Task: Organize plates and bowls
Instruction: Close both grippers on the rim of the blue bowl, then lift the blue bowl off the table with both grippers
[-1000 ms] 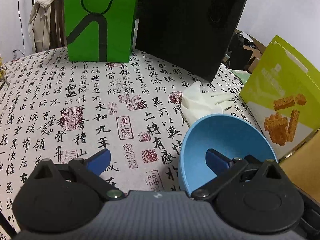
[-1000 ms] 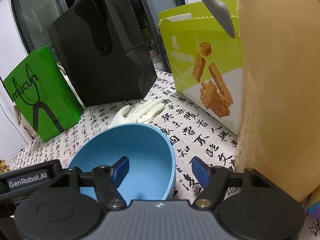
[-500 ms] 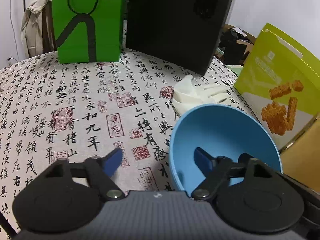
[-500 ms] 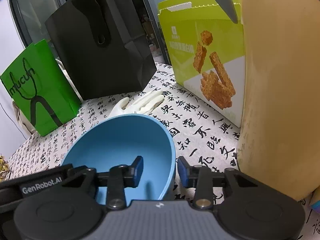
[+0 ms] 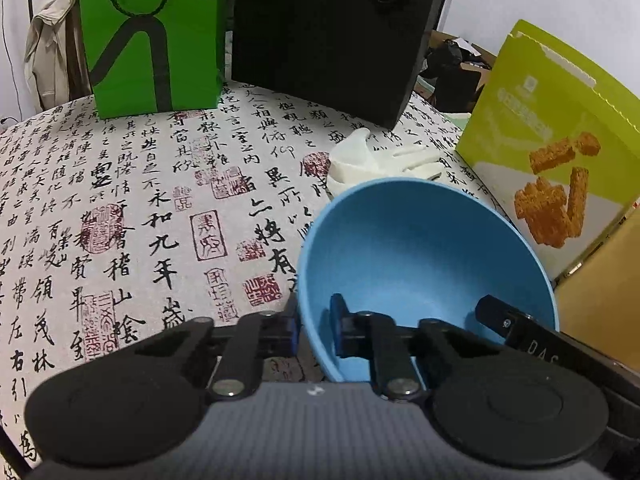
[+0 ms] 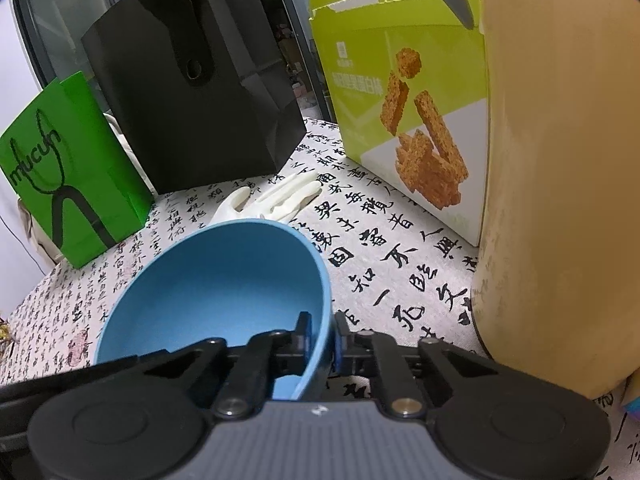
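A blue bowl (image 5: 424, 256) sits on the calligraphy-print tablecloth (image 5: 132, 216). My left gripper (image 5: 316, 332) is shut on the bowl's near-left rim, one pad outside the wall and one inside. In the right wrist view the same blue bowl (image 6: 216, 284) fills the lower left, and my right gripper (image 6: 322, 338) is shut on its near-right rim, pads on either side of the wall. The right gripper's black finger also shows over the bowl's right edge in the left wrist view.
A white rubber glove (image 5: 376, 156) lies just beyond the bowl. Behind it stand a green paper bag (image 5: 148, 36), a black paper bag (image 5: 332, 36) and a lime snack box (image 5: 556, 160). A tall tan container (image 6: 560, 176) stands close on the right.
Both grippers have gone from wide open to closed on opposite sides of the blue bowl's rim. The bowl has stayed on the table.
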Action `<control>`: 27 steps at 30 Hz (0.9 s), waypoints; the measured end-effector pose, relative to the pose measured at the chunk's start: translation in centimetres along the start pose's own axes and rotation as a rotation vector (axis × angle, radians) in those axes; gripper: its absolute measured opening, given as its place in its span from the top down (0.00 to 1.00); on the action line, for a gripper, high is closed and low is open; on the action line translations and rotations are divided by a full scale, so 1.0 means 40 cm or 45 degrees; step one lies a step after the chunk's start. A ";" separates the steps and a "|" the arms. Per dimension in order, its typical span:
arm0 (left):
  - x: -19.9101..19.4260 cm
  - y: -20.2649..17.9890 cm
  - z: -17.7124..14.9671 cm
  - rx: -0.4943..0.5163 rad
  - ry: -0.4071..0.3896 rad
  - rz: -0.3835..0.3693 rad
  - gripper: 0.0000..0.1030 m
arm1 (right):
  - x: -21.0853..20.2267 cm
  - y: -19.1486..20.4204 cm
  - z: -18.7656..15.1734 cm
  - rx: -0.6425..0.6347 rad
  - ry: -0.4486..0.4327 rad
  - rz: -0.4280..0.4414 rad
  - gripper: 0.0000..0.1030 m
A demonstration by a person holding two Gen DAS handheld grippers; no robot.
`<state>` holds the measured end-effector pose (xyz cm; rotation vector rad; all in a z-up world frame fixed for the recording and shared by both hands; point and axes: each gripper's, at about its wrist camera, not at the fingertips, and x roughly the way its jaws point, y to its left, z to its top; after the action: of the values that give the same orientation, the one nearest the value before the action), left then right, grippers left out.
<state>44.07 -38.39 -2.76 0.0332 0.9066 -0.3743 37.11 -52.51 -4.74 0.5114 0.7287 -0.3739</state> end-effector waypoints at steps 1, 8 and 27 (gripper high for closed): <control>0.000 -0.002 -0.001 0.006 -0.004 0.007 0.86 | -0.001 0.002 -0.001 -0.004 -0.004 -0.004 0.92; -0.005 0.000 -0.001 0.011 -0.011 0.018 0.87 | 0.000 0.000 -0.002 0.004 -0.010 0.011 0.92; -0.041 0.012 -0.007 0.025 -0.041 0.038 0.87 | -0.013 0.008 -0.009 0.007 -0.026 0.070 0.92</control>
<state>43.11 -37.39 -1.71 0.0586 0.8699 -0.3553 36.73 -51.98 -4.49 0.5312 0.6927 -0.3297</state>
